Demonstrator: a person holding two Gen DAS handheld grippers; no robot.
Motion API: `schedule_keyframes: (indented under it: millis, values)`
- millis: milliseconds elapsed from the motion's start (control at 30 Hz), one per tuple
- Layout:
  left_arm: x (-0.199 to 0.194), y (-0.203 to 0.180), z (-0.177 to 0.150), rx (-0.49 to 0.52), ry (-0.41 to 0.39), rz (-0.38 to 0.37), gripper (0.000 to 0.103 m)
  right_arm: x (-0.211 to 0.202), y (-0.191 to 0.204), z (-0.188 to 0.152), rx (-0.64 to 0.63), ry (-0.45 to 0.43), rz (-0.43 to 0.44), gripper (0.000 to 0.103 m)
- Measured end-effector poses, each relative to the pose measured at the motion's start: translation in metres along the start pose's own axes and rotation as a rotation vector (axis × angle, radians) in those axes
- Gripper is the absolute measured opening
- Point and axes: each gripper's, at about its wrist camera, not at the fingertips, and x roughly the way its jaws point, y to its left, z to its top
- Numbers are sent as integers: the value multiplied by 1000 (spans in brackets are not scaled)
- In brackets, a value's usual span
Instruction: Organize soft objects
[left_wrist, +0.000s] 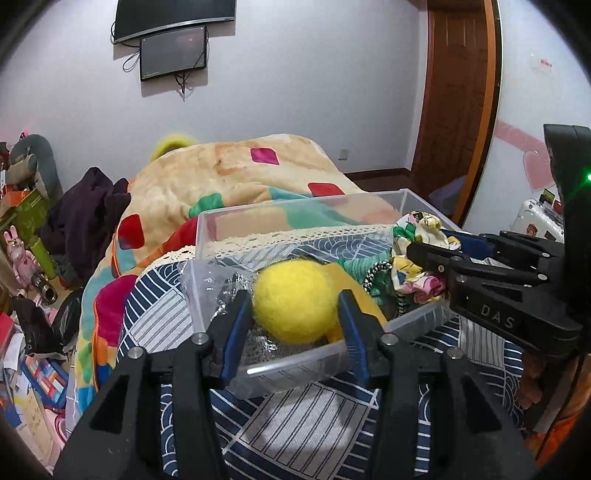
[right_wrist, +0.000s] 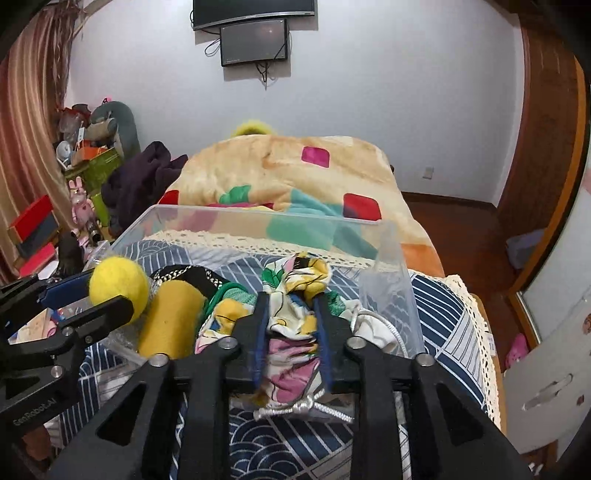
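Observation:
A clear plastic bin (left_wrist: 406, 321) stands on a blue patterned cloth on the bed. My left gripper (left_wrist: 295, 302) is shut on a fuzzy yellow ball (left_wrist: 291, 299) and holds it over the bin's near left part. My right gripper (right_wrist: 290, 306) is shut on a bunched floral cloth (right_wrist: 291, 332) over the bin's right side. The right gripper shows in the left wrist view (left_wrist: 436, 247), the left gripper in the right wrist view (right_wrist: 110, 295). A mustard yellow roll (right_wrist: 170, 321), a green knit piece (left_wrist: 354, 266) and a white cord (right_wrist: 303, 408) lie in the bin (right_wrist: 388, 254).
A colourful patchwork blanket (left_wrist: 229, 177) is heaped behind the bin. A dark garment (left_wrist: 85, 214) lies at its left. Boxes and toys (left_wrist: 22, 258) clutter the floor at left. A wooden door (left_wrist: 454, 92) and screens on the wall (right_wrist: 255, 40) are beyond.

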Motion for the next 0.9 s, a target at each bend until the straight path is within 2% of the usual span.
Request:
schedule_keyframes:
  millis: [133,233,433,600,767,833,900]
  values:
    - [-9,2,-2,-7,-16,-8,56,-7,-1,-1,-3,-12,-14,45]
    - [-19,2,-1,-17,-34,-14,57,-16,-3,-2,-4,-32,-23,50]
    - [-52,5,5,-42,-110,-36,57,-41,-9,2,20,-89,-9,51]
    - [-96,-6,9,-5,-230,-15,57,-75,-9,6,25,-173,1,54]
    - [-130,-10,13,-9,-306,-35,57,-107,-2,10,15,-257,19,56]
    - [-141,-10,13,-14,-327,-48,57,-123,3,10,1,-305,5,72]
    - [-151,-9,12,-21,-341,-50,61,-134,7,8,-9,-354,-12,82]
